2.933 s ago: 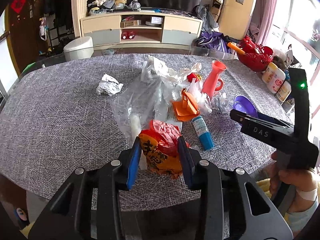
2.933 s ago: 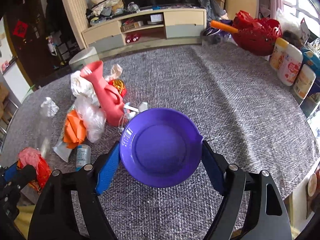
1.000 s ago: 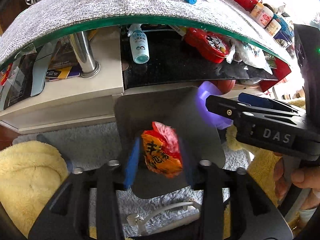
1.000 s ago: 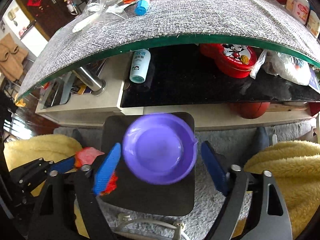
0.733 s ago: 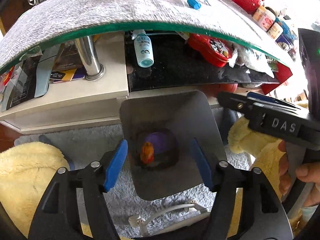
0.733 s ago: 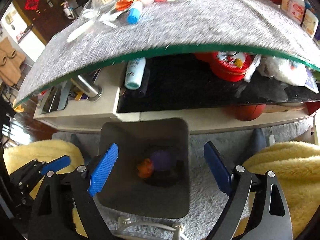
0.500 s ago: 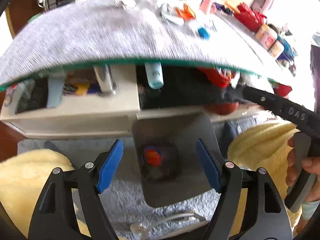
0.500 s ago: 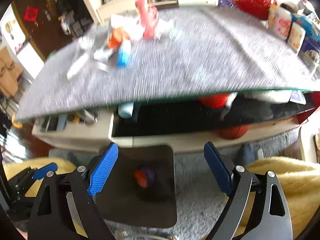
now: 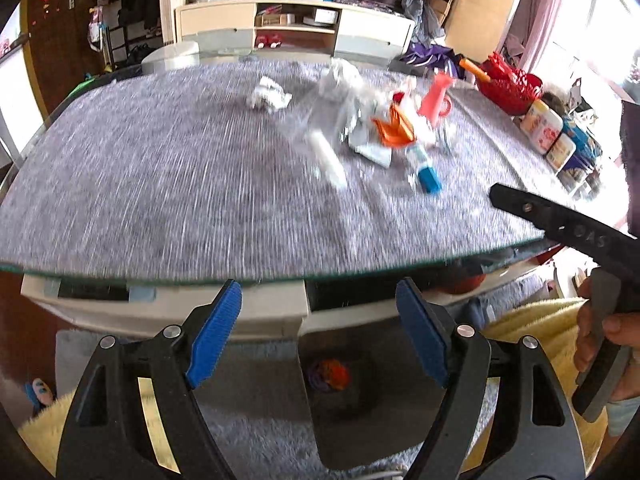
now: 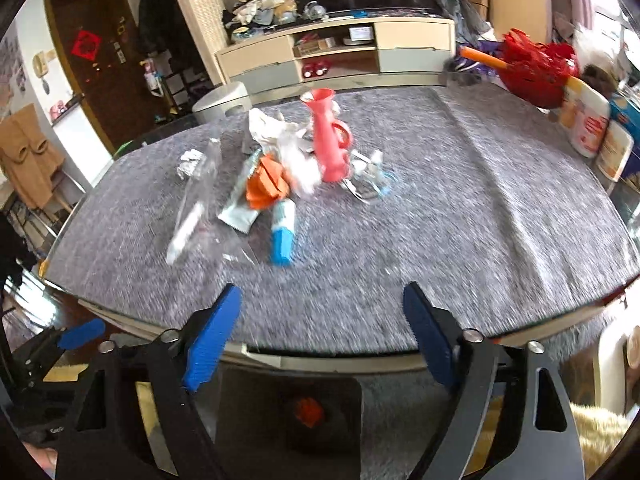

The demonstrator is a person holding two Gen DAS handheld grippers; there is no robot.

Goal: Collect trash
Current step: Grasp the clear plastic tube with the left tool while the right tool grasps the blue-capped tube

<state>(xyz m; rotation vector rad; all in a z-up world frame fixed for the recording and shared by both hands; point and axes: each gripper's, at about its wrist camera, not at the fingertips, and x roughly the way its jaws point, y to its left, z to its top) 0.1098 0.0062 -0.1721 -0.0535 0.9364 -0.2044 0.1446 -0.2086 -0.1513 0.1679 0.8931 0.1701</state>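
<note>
Both tools are showing matte black plastic frames with triangular cut-outs and round silver screw heads. The left gripper (image 9: 316, 326) is carrying ribbed blue pads (image 9: 214, 330) on the inner faces of its fingers; the right gripper (image 10: 320, 334) is wearing the same blue pads (image 10: 210, 338). Pale, blurred lettering is running along the right gripper's black side, above a grey trigger.
</note>
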